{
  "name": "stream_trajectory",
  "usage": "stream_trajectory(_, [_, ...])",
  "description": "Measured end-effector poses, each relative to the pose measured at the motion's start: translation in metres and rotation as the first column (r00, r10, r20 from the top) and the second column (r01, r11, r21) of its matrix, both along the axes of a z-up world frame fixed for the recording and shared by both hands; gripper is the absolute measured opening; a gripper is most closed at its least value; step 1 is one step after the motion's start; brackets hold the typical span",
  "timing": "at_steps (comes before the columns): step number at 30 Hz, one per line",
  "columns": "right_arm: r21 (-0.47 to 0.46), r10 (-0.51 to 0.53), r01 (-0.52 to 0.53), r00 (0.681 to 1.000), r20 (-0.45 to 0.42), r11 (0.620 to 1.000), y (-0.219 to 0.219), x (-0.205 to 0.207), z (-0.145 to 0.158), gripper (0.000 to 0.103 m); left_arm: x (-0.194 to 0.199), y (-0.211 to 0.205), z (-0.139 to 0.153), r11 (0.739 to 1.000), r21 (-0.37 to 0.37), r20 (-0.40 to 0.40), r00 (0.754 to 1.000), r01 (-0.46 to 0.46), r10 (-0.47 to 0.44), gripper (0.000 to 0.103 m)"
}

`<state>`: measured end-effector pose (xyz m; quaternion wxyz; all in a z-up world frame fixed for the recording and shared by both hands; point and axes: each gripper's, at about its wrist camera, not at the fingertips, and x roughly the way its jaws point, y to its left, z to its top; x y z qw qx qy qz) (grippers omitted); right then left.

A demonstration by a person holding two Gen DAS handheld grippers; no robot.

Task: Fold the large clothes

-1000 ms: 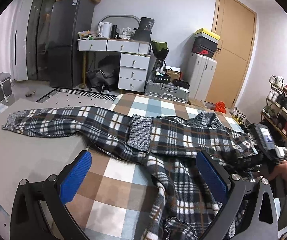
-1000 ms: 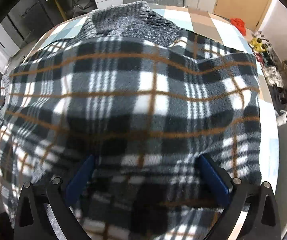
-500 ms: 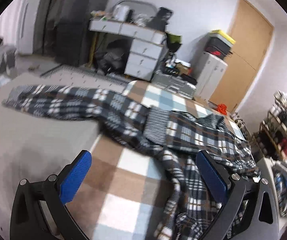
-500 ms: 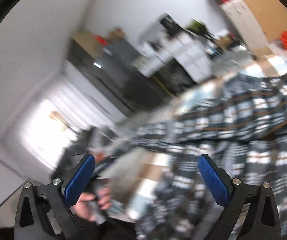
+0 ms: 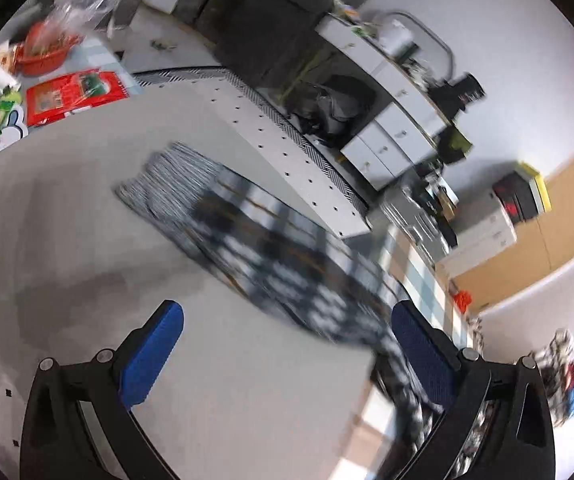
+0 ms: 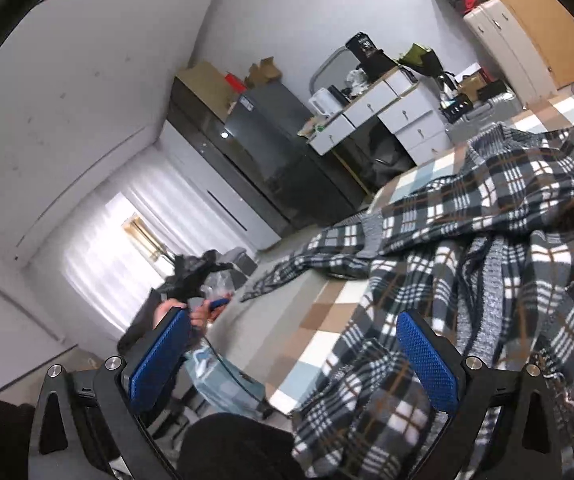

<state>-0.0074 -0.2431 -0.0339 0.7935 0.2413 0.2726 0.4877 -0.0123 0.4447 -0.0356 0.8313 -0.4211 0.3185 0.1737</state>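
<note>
Since 0.5 s ago the left cam has swung hard to the left and tilted: the room now sits diagonal, w/ the sleeve filling the centre instead of the garment's body. The right cam view, smeared before, is sharp now and shows more of the bed.

Left gripper (image 5: pixel 287 354): blue pads wide apart, nothing between them, hanging over the grey sheet (image 5: pixel 87 248). The plaid sleeve (image 5: pixel 247 236) lies flat on that sheet, running from its grey ribbed cuff (image 5: pixel 159 184) at 11 o'clock down toward the right pad at 4 o'clock. Heavy motion blur here, so the pattern is vague. Red bowl (image 5: pixel 45 50) and red packet (image 5: pixel 73 94) sit on the floor at 10 o'clock; white drawer desk (image 5: pixel 387 80) at 1 o'clock.

Right gripper (image 6: pixel 295 360): jaws also spread wide, holding nothing. The plaid garment (image 6: pixel 507 248) is bunched on the checkered bedspread (image 6: pixel 319 344) at 3 o'clock, its folds reaching down past the right pad; one sleeve stretches toward 9 o'clock onto the grey surface. A grey ribbed band (image 6: pixel 483 308) runs through the heap. At 9 o'clock, the person's left hand (image 6: pixel 183 310) is seen gripping the other tool. Dark fridge (image 6: pixel 271 136) at 12 o'clock, desk beside it.
</note>
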Motion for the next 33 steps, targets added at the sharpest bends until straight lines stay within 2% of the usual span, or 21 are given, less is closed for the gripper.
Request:
stream_trajectory(2, [0.007,-0.009,0.009,1.0,-0.002,1.0,-0.001,0.002,-0.001,0.103,0.002,0.024,-0.015,0.995,-0.091,-0.02,0.999,-0.03,0.029,0.101])
stream_trajectory(3, [0.007,-0.01,0.01,1.0,-0.01,1.0,-0.002,0.003,-0.004,0.103,0.002,0.03,-0.017,0.993,-0.111,-0.015,0.999,-0.041,0.039,0.101])
stream_trajectory(5, [0.015,-0.011,0.011,0.999,-0.035,1.0,-0.004,0.009,-0.01,0.103,0.003,0.041,-0.022,0.989,-0.138,-0.021,0.998,-0.055,0.052,0.101])
stream_trajectory(10, [0.064,-0.012,0.02,0.993,-0.115,0.998,-0.009,0.019,-0.02,0.103,0.016,0.047,-0.043,0.975,-0.222,-0.045,0.999,0.0,-0.01,0.101])
stream_trajectory(14, [0.057,-0.032,0.04,0.989,-0.143,0.998,-0.01,0.024,-0.025,0.103,0.017,0.055,-0.04,0.957,-0.289,0.011,1.0,0.006,-0.003,0.101])
stream_trajectory(18, [0.042,-0.034,0.04,0.99,-0.139,0.998,-0.008,0.024,-0.026,0.103,0.026,0.062,-0.038,0.952,-0.304,0.034,0.999,0.017,-0.007,0.1])
stream_trajectory(20, [0.031,-0.035,0.04,0.99,-0.135,0.999,-0.005,0.024,-0.026,0.103,0.03,0.065,-0.035,0.957,-0.289,0.027,1.0,-0.002,0.01,0.087])
stream_trajectory(21, [0.02,-0.038,0.041,0.99,-0.133,0.999,-0.004,0.023,-0.027,0.103,0.03,0.07,-0.037,0.957,-0.29,0.028,0.999,-0.019,0.029,0.073])
stream_trajectory(23, [-0.002,-0.039,0.039,0.99,-0.134,0.999,0.0,0.023,-0.03,0.103,0.029,0.075,-0.041,0.955,-0.29,0.017,0.998,-0.052,0.06,0.063])
stream_trajectory(24, [-0.009,-0.036,0.035,0.99,-0.134,0.999,0.001,0.023,-0.031,0.103,0.031,0.075,-0.042,0.958,-0.28,0.016,0.998,-0.056,0.064,0.054])
stream_trajectory(25, [-0.02,-0.033,0.03,0.99,-0.134,0.999,0.003,0.024,-0.032,0.103,0.034,0.075,-0.042,0.963,-0.263,-0.001,0.998,-0.059,0.061,0.034])
stream_trajectory(27, [-0.036,-0.033,0.029,0.991,-0.129,0.999,0.006,0.023,-0.033,0.103,0.037,0.076,-0.047,0.968,-0.24,-0.056,0.996,-0.078,0.066,0.008])
stream_trajectory(29, [-0.042,-0.029,0.024,0.992,-0.123,0.999,0.008,0.022,-0.033,0.103,0.032,0.078,-0.049,0.961,-0.255,-0.032,0.994,-0.106,0.101,0.006])
stream_trajectory(33, [-0.058,-0.03,0.024,0.994,-0.107,0.998,0.011,0.02,-0.032,0.103,0.032,0.074,-0.04,0.976,-0.188,0.001,0.993,-0.113,0.115,0.005])
